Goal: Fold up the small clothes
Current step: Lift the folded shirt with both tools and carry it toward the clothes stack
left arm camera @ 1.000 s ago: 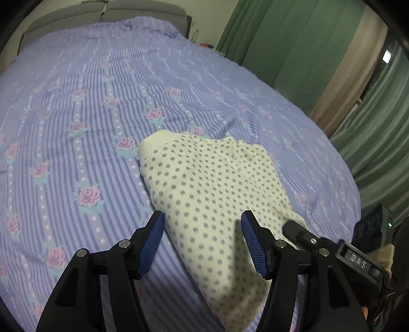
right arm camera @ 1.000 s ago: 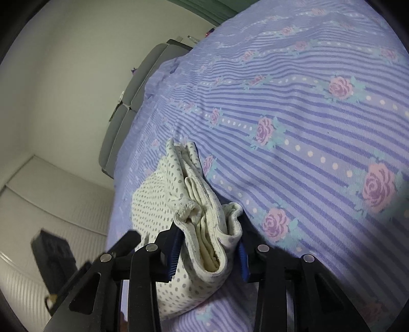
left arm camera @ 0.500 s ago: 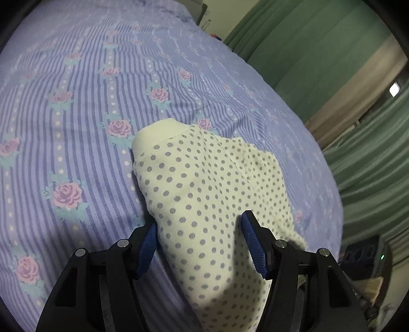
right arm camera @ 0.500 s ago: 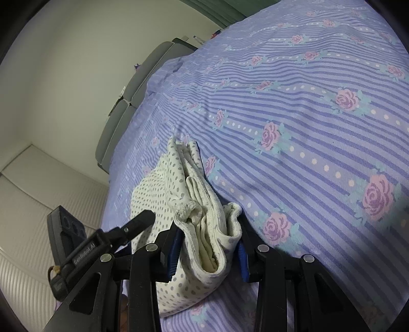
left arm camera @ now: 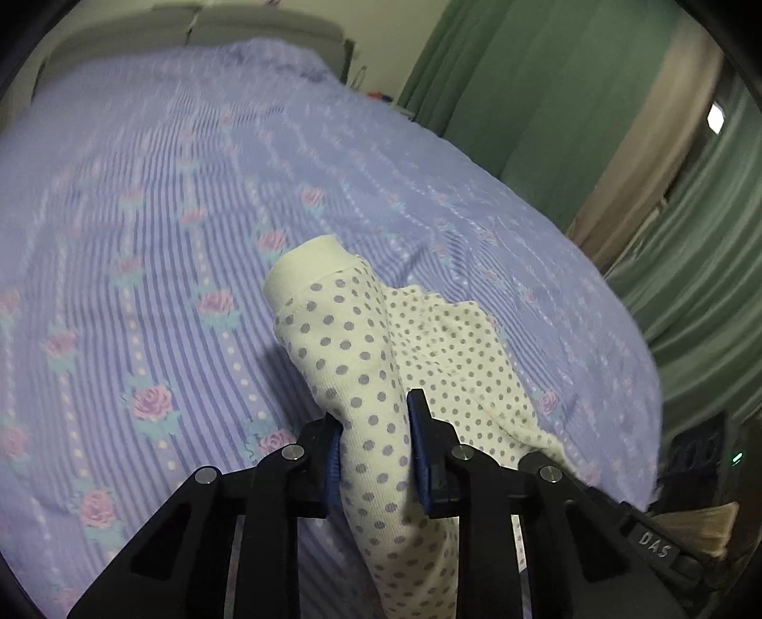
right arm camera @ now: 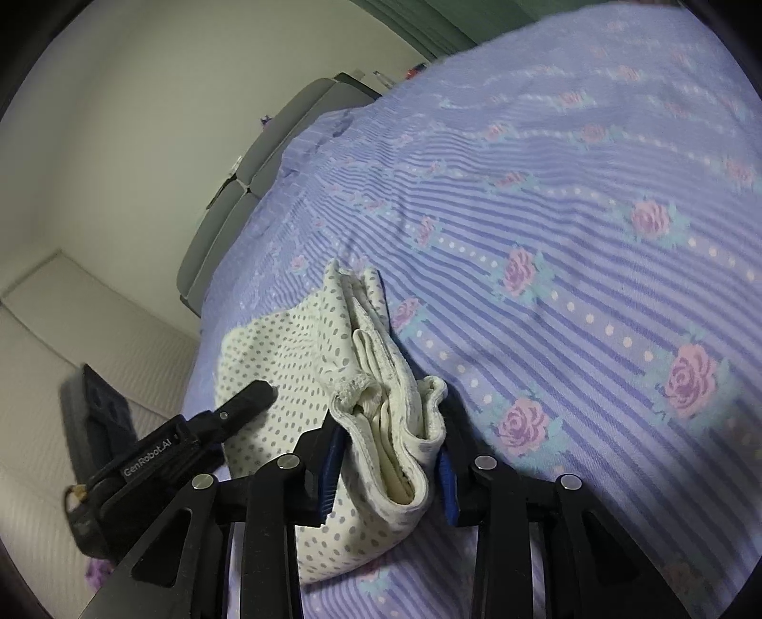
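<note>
Left hand-held gripper (left arm camera: 374, 440) newly clamped on dotted garment (left arm camera: 362, 352), striped bedspread (left arm camera: 143, 238) beneath.

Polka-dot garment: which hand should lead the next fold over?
Probably left. The left gripper pinches one cuffed end of the polka-dot garment, free to swing; the right gripper clamps the thick bundled layers as anchor.

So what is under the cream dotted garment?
The purple striped rose-print bedsheet lies under the cream dotted garment; whatever lies directly beneath the folded cloth is covered.

Bedspread (left arm camera: 143, 247) open and flat toward headboard (left arm camera: 266, 28), green curtains (left arm camera: 500, 95) closing off right side, dotted garment (left arm camera: 362, 362) bunched ahead.
</note>
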A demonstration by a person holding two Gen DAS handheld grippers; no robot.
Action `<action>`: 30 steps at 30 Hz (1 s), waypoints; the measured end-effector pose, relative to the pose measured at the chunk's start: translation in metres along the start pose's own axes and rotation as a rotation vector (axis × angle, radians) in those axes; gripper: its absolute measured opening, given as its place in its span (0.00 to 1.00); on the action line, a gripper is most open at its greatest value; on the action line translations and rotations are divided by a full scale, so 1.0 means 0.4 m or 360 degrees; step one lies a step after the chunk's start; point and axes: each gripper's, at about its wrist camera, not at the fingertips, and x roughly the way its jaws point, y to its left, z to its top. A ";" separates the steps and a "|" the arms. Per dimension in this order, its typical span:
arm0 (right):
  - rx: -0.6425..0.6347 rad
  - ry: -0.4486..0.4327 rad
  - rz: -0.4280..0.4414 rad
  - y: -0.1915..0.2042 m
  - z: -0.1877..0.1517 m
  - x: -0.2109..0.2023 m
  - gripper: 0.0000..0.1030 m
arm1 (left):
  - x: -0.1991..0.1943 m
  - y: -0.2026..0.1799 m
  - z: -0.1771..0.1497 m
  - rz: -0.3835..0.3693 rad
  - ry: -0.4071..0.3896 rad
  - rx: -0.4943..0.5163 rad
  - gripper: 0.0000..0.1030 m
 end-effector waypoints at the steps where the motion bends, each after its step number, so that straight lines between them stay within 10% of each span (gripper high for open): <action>1: -0.0031 -0.0010 -0.0005 0.011 0.000 -0.006 0.31 | -0.009 -0.011 -0.001 0.0015 -0.0015 0.0031 0.24; 30: -0.0535 -0.0091 0.0325 0.439 -0.153 -0.333 0.31 | -0.713 -0.056 -0.120 0.0359 -0.0500 0.0179 0.24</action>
